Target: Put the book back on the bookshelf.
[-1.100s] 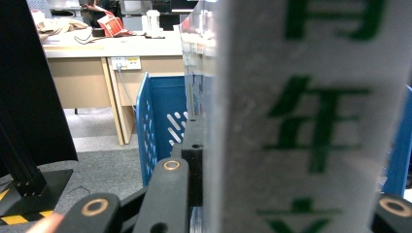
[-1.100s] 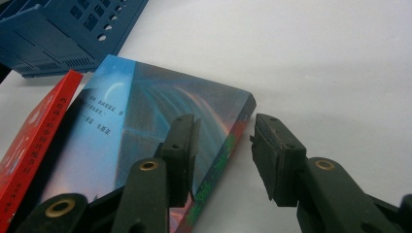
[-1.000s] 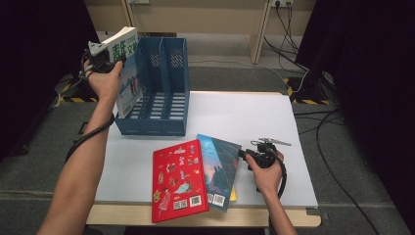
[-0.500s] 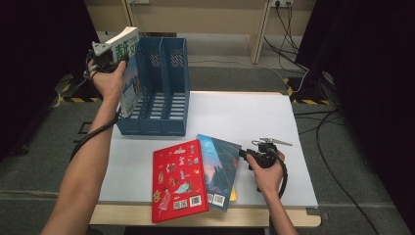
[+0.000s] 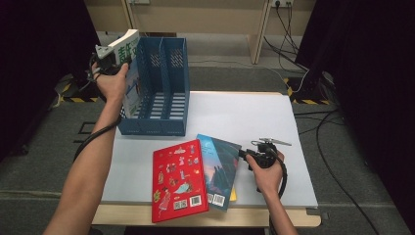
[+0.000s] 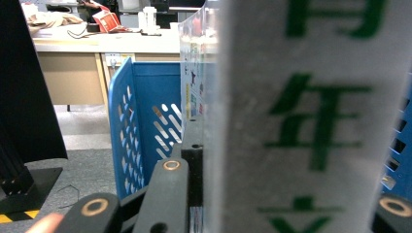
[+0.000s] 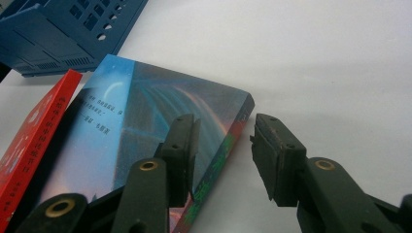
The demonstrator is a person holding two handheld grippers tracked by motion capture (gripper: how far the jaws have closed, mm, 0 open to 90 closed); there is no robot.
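Left claw [image 5: 113, 62] clamped on white green-lettered book [image 5: 128, 54], upright above blue file rack [image 5: 161, 93] for slotting in; right claw [image 7: 221, 155] parted astride blue book [image 7: 145, 131] edge on counter [image 5: 244, 117], ready to pinch.

Red book [image 5: 178, 179] flat at table's [image 5: 254, 117] near edge, overhanging slightly, left of centre. Yellow item [image 5: 233, 196] peeking out beside it, mostly hidden. Cables [image 5: 293, 34] on grey floor beyond far right corner. Wooden desk [image 6: 97, 46] behind, cluttered.
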